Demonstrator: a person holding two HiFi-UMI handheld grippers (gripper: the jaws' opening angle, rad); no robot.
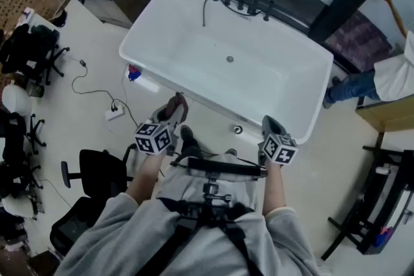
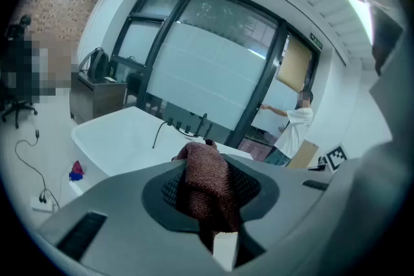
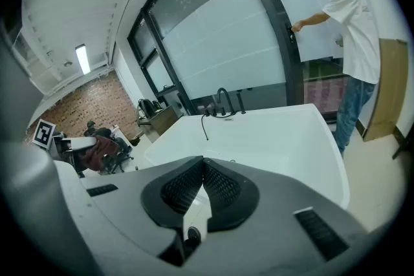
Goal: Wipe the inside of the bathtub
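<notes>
Before the bathtub (image 1: 194, 52), left tongs (image 1: 173, 112) clamp a cloth (image 2: 207, 184); right tongs (image 1: 271, 126) closed, empty.

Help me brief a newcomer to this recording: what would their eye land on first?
The large white bathtub fills the middle of the head view, with dark taps on its far rim. Just before its near edge, the left gripper is shut on a reddish-brown cloth, while the right gripper beside it is shut on nothing. A person in a white shirt stands by the glass wall past the tub's right end.
</notes>
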